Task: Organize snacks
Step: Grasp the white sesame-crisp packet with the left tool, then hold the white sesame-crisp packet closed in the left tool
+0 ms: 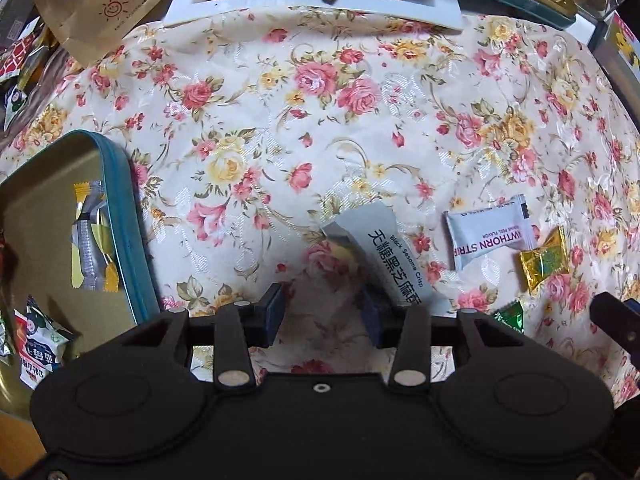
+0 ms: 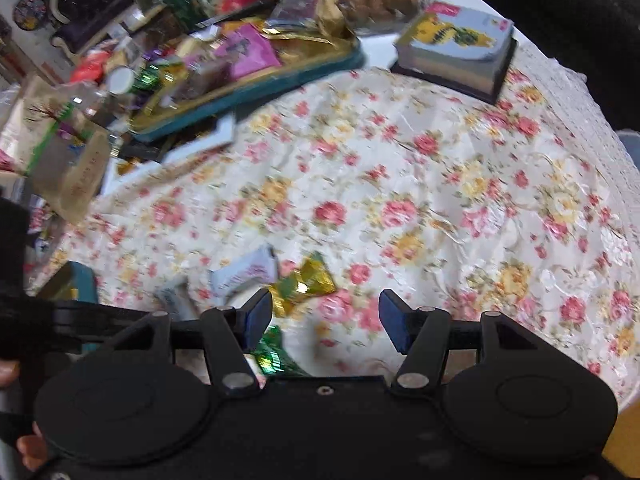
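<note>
My left gripper point(image 1: 323, 312) is open and low over the floral cloth. A grey black-sesame-crisp packet point(image 1: 394, 260) lies just beyond its right finger, outside the jaws. A white hawthorn-strip packet point(image 1: 486, 236), a gold candy point(image 1: 544, 262) and a green candy point(image 1: 510, 314) lie to the right. A teal-rimmed tin point(image 1: 124, 216) at the left holds several wrapped snacks point(image 1: 90, 240). My right gripper point(image 2: 326, 316) is open and empty. The gold candy point(image 2: 306, 282), the hawthorn packet point(image 2: 244, 270) and the green candy point(image 2: 272, 350) lie near its left finger.
A white frame tray point(image 1: 312, 6) with gold sweets and a brown paper bag point(image 1: 100, 0) stand at the far side. A teal tray piled with snacks point(image 2: 248, 64) and a boxed item point(image 2: 456, 54) sit at the back. The cloth's edge point(image 2: 612, 168) runs along the right.
</note>
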Demonstrator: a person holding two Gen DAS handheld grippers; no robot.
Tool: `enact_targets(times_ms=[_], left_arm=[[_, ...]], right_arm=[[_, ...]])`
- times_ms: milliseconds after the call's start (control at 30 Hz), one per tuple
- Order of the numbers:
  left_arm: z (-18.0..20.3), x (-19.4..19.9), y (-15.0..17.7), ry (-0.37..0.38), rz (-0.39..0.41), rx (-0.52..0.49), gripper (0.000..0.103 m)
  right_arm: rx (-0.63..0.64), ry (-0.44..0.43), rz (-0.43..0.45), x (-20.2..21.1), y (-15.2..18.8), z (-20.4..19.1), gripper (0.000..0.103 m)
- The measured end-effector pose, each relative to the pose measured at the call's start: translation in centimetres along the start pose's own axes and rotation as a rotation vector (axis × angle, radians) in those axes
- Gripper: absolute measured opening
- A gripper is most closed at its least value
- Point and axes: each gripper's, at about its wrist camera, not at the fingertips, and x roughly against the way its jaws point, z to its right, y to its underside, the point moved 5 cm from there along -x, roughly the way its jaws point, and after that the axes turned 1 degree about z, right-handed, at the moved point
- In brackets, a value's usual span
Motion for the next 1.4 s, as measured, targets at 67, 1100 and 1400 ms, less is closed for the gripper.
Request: enact_targets(times_ms=[67,1100,1400], left_arm=[[-0.4,0.0,-0.1,-0.007,0.003,0.002,0.056],[-2.2,-3.0,-0.7,0.005,-0.022,0.024,0.103],[-2.3,-2.9,0.1,0.004,0.008,0.029,0.103]], right_arm=[[-0.011,0.026,-0.024,-1.0,0.4,0.7,0.064],[0.244,0.153,0.055,-5.7,2.5,0.6,0.103],[0.306,0.113,0.19,-5.7,3.4,0.2,0.103]])
